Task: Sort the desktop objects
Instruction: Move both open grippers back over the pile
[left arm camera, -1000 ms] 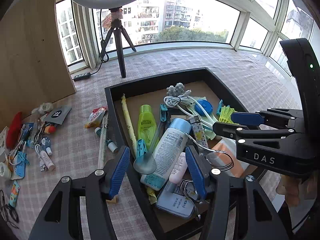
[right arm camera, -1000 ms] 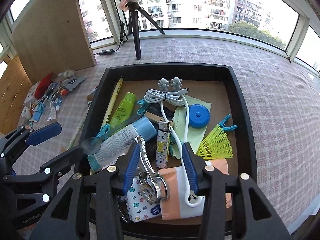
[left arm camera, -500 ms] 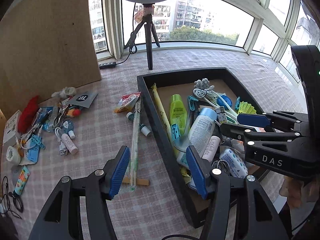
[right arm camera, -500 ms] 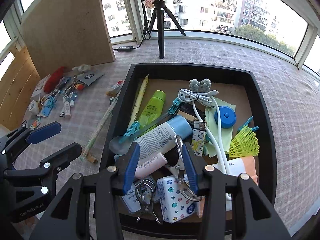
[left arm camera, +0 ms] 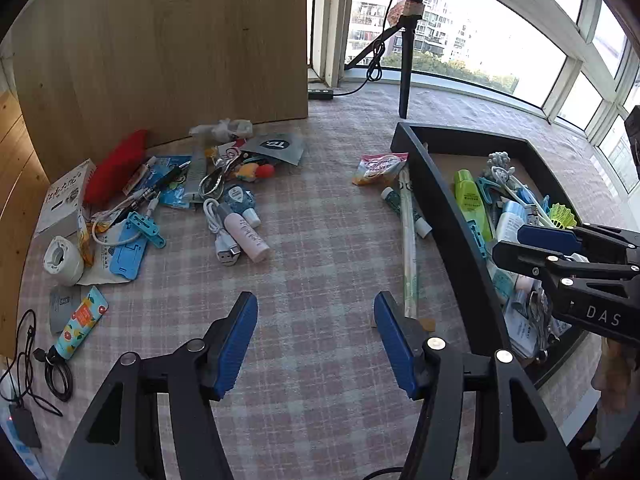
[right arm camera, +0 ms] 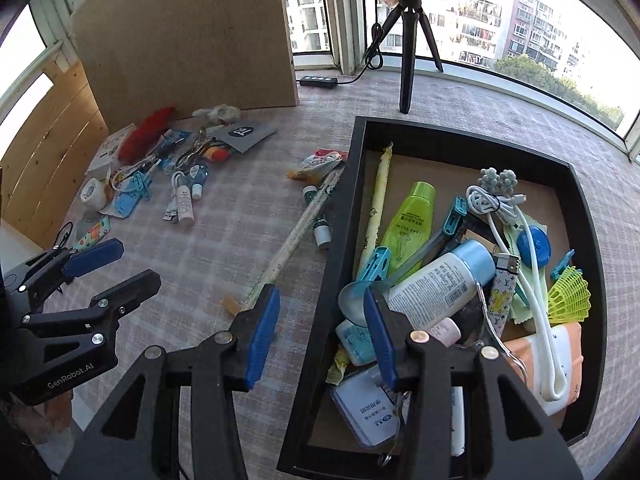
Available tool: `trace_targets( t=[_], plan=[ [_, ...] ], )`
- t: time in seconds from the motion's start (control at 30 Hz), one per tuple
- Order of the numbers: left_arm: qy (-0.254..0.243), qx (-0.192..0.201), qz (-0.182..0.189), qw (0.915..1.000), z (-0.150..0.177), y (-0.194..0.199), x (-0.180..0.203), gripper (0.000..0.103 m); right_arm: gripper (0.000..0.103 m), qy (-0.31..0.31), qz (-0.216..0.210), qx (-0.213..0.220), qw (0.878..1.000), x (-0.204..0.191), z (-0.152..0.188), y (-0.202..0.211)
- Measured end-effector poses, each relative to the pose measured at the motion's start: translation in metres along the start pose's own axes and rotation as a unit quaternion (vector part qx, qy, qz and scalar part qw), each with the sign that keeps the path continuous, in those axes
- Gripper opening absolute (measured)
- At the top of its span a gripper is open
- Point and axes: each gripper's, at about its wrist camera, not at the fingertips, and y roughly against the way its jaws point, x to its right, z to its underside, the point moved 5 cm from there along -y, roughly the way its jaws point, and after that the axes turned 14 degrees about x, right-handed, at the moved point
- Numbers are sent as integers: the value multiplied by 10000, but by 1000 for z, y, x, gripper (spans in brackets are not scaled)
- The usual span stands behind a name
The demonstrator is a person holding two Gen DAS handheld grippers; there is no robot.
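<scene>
The black rectangular tray [right arm camera: 582,216] brims with plastic bottles and cables. Both the left gripper [left arm camera: 316,344] and the right gripper [right arm camera: 320,330] are open and empty, over checked cloth [left arm camera: 320,240].

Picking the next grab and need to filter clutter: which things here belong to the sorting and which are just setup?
Job:
tray
pink bottle
USB cable
long wrapped stick
snack packet
tape roll

Setup:
tripod
power strip
wooden board

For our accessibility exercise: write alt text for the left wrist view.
The open, empty left gripper hangs over a checked cloth, between scattered small items and a black tray full of sorted things. The right gripper reaches over the tray.
</scene>
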Motion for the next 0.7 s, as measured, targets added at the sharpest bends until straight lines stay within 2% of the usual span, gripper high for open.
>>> trace_targets(
  t=[0.3, 0.7],
  plan=[
    [599, -221, -185, 9978, -3, -34, -81, 58, 43, 349, -438, -225, 9982, -65, -19, -48],
    [811, -410, -139, 9958, -13, -86, -110, 58, 41, 852, -785, -581, 9916, -131, -26, -119]
  ],
)
